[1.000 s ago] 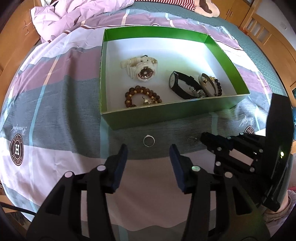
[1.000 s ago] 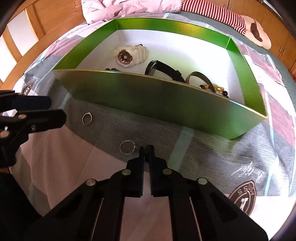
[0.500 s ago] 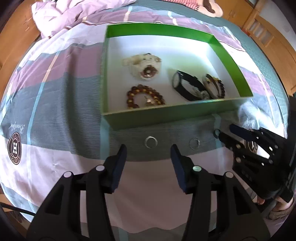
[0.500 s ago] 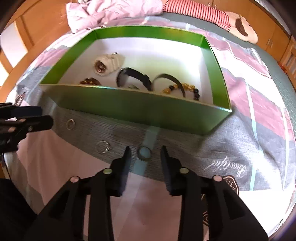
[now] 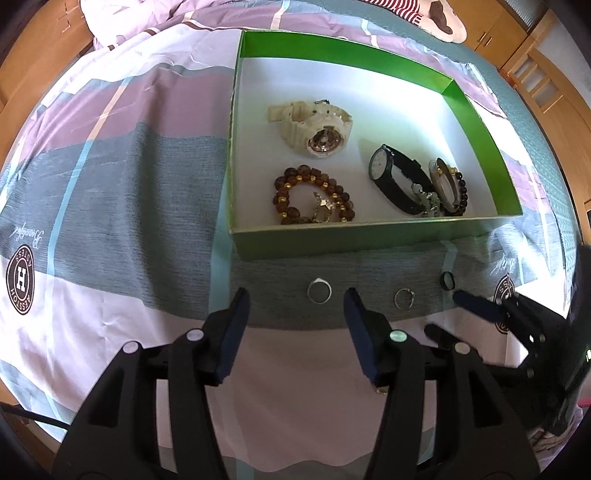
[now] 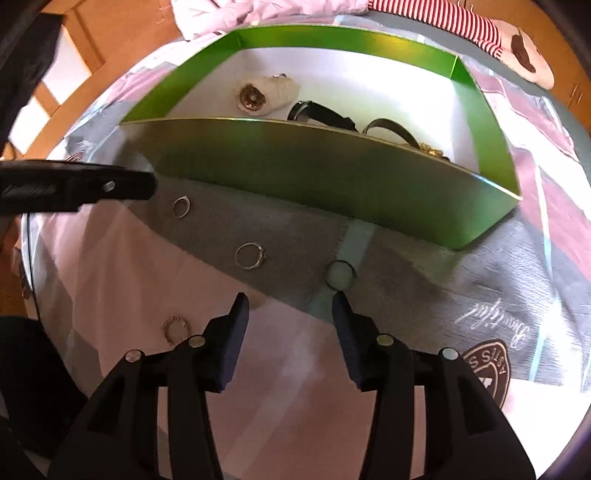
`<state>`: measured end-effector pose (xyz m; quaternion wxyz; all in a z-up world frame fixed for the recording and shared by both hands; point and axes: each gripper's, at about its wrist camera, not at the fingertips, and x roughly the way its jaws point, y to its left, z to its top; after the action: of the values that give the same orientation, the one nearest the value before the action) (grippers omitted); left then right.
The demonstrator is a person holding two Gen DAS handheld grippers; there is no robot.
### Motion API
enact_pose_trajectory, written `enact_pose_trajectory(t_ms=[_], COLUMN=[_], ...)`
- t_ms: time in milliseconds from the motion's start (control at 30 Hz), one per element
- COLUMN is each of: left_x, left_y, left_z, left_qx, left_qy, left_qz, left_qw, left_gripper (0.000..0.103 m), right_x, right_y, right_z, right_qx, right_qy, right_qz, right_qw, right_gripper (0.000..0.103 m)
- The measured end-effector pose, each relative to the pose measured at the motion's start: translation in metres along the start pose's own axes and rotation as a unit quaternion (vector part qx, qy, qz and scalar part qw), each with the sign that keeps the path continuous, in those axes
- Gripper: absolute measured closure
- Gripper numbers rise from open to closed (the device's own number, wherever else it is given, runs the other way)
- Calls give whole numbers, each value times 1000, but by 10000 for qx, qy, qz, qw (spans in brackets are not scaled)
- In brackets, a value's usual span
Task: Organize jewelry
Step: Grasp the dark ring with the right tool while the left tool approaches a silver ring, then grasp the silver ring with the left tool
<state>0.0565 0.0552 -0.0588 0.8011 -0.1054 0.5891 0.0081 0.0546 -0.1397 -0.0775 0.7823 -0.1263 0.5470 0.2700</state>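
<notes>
A green box (image 5: 369, 236) with a white floor holds a cream watch (image 5: 314, 125), a brown bead bracelet (image 5: 310, 195), a black watch (image 5: 391, 177) and more bracelets. Three rings lie on the bedspread in front of it: a silver ring (image 5: 319, 290) just ahead of my open, empty left gripper (image 5: 297, 299), a second silver ring (image 5: 403, 297) (image 6: 251, 255), and a dark ring (image 5: 447, 281) (image 6: 339, 275). My right gripper (image 6: 290, 304) is open and empty, its right fingertip just short of the dark ring. A small beaded ring (image 6: 175, 328) lies left of it.
The striped purple, grey and white bedspread (image 5: 129, 184) covers the bed. A crumpled quilt (image 6: 258, 14) and a red-striped soft toy (image 6: 461, 26) lie behind the box. Wooden furniture (image 5: 532, 66) stands at the far right. The right gripper shows in the left wrist view (image 5: 480, 306).
My right gripper was shut a second ago and has opened wide, leaving the dark ring on the bedspread by its right fingertip. Both grippers shifted slightly; the left stayed open.
</notes>
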Motion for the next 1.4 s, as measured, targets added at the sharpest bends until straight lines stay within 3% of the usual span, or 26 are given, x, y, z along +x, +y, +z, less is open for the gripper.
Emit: enact_pose_trajectory(t_ms=[200, 367, 500, 1000, 1100, 1167, 1233, 1400], left_x=[7, 11, 21, 53, 58, 58, 58, 52], left_y=[-8, -8, -15, -32, -43, -51, -56, -63], left_z=[3, 7, 5, 8, 7, 4, 3, -2], left_qx=[-65, -309, -216, -9, 148, 298, 386, 546], left_qy=[21, -5, 87, 208, 164, 125, 147, 122], left_qz=[-127, -341, -251, 235, 504, 741, 669, 556], left_qw=[9999, 9989, 9994, 9995, 9985, 9967, 9969, 9969], left_gripper=[50, 50, 51, 51, 60, 76, 84, 85], right_x=[7, 16, 18, 2, 4, 5, 7, 7], right_y=[-23, -15, -10, 2, 3, 1, 4, 7], right_z=[-3, 8, 15, -1, -1, -2, 3, 6], right_qx=[353, 278, 216, -45, -44, -48, -50, -51], right_qy=[-179, -320, -324, -253, -221, -221, -224, -238], right_qz=[-306, -393, -332, -174, -195, -216, -243, -304], right_qw=[9987, 9983, 9987, 9995, 9996, 9995, 9994, 9992], right_gripper=[56, 58, 83, 83, 83, 83, 83, 83])
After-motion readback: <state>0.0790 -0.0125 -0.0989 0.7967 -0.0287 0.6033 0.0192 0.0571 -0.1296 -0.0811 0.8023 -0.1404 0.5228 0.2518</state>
